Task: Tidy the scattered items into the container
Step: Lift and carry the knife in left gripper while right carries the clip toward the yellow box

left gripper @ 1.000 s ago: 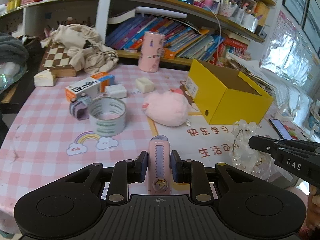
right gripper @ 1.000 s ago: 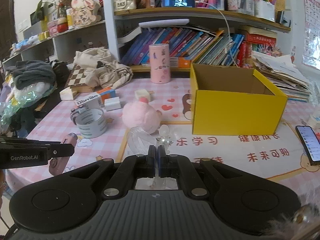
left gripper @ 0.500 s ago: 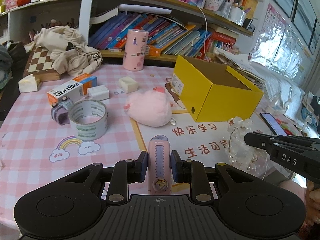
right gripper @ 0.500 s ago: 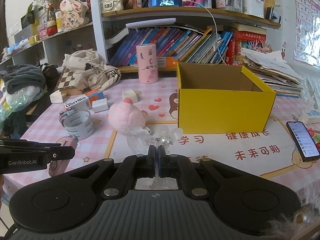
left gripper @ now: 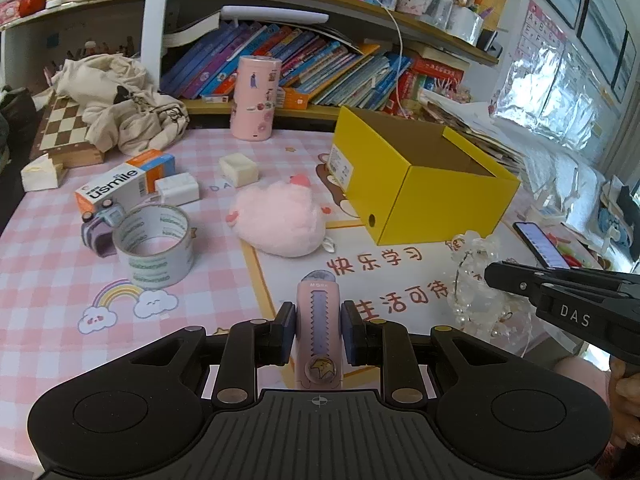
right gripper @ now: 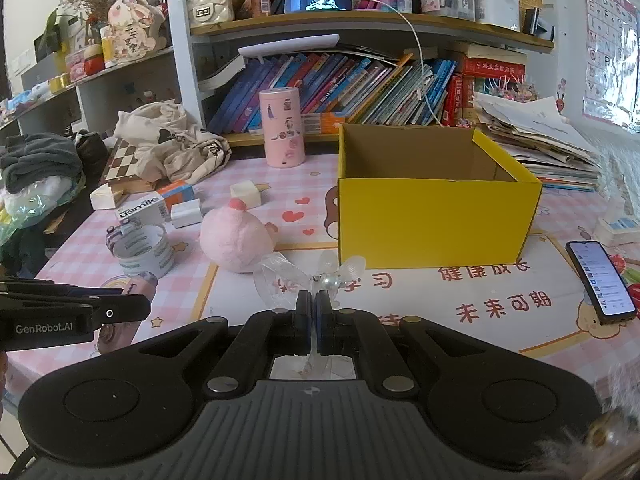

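1. The left wrist view looks forward and downward along its own left gripper (left gripper: 318, 332), low over the near edge of the pink checked table (left gripper: 48, 280), facing the far bookshelf (left gripper: 320, 64).
2. The right wrist view looks the same way from just to the right — its right gripper (right gripper: 313, 312) fills the near foreground.
3. Both views share the yellow box (left gripper: 424, 184) (right gripper: 436, 220), the pink plush (left gripper: 280, 220) (right gripper: 236, 240), the tape roll (left gripper: 154, 244) (right gripper: 144, 248) and the pink canister (left gripper: 256, 98) (right gripper: 282, 128).
4. Each camera catches the other gripper at its frame edge — at the right edge in the left view, at the left edge in the right view.
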The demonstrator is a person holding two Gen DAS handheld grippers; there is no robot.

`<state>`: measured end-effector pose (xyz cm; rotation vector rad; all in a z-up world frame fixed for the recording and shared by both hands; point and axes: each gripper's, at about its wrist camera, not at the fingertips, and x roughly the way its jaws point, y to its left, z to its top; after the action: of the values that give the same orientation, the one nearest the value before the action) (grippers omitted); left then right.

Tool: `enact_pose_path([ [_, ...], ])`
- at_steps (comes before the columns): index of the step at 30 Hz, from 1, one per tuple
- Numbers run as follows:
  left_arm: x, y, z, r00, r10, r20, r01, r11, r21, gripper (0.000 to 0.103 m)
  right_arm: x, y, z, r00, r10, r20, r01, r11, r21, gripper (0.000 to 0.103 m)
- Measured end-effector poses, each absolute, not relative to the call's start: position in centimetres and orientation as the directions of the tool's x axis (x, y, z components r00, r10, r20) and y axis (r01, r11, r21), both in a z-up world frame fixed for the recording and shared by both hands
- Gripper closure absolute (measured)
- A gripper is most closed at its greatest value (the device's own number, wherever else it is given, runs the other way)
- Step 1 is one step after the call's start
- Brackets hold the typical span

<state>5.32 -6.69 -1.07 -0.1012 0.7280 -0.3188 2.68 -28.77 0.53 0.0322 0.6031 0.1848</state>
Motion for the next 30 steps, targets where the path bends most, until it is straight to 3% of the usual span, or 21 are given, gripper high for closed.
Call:
enact_pose_path([
  [30, 8.3, -15.3, -1.0, 0.665, -0.367, -0.650, 0.353, 0.922, -0.160, 0.080, 4.9, -36.6, 0.0, 0.812, 0.144, -0.566, -0.101, 0.989, 0.107, 0.100],
])
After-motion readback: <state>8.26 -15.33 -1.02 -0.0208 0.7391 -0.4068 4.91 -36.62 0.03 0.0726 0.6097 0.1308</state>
